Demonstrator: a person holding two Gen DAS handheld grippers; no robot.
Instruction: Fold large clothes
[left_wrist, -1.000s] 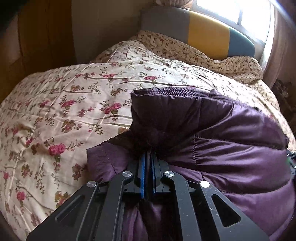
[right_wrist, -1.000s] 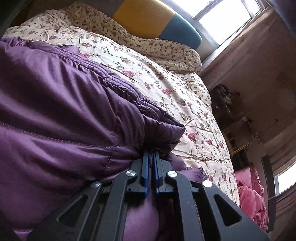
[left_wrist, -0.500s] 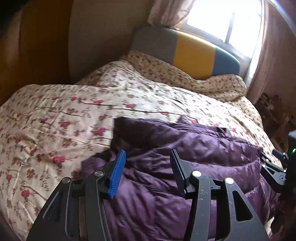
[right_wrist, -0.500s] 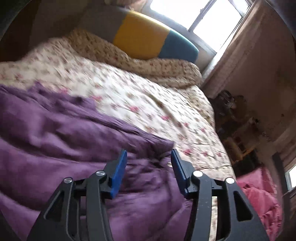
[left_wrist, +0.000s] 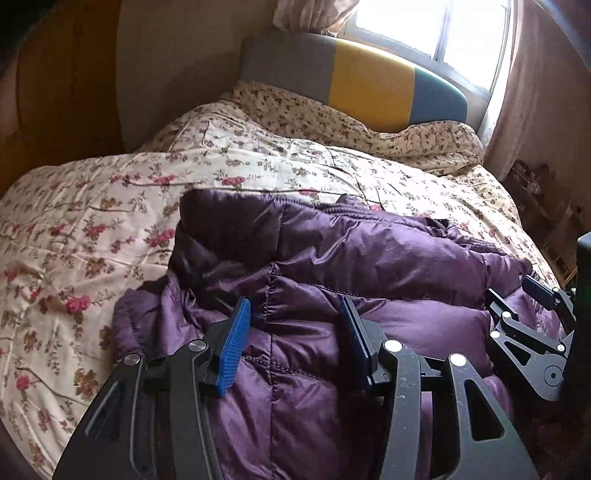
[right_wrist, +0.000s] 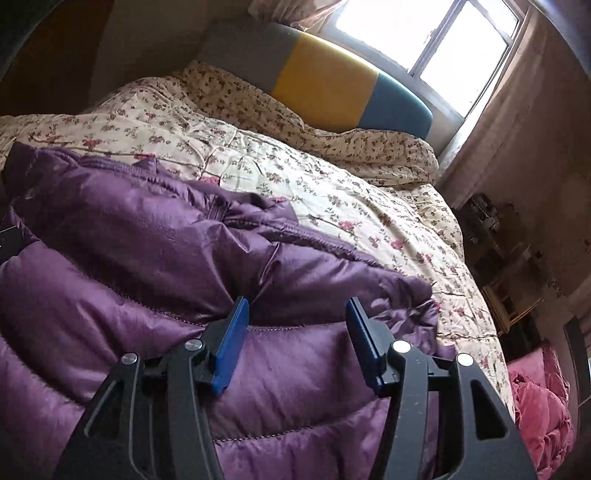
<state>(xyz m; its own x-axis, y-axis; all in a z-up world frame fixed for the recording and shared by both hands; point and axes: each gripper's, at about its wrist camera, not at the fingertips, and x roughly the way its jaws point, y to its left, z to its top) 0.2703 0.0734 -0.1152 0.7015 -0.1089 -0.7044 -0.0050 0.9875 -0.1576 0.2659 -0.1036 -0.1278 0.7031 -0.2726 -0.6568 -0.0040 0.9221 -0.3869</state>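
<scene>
A purple quilted down jacket lies folded over on itself on the flowered quilt of a bed. My left gripper hovers just above the jacket's near left part. It is open, its blue pads spread apart and gripping nothing. In the right wrist view my right gripper is open too, over the near right part of the jacket, pads clear of the fabric. The right gripper's black body shows at the right edge of the left wrist view.
A grey, yellow and teal headboard stands at the far end under a bright window. A pink cloth lies beside the bed on the right. Cluttered shelves line the right wall. Bare quilt stretches beyond the jacket.
Both grippers were shut on pinched jacket fabric; they have let go and opened, and both pulled back and up. The raised fold has dropped flat onto the jacket.
</scene>
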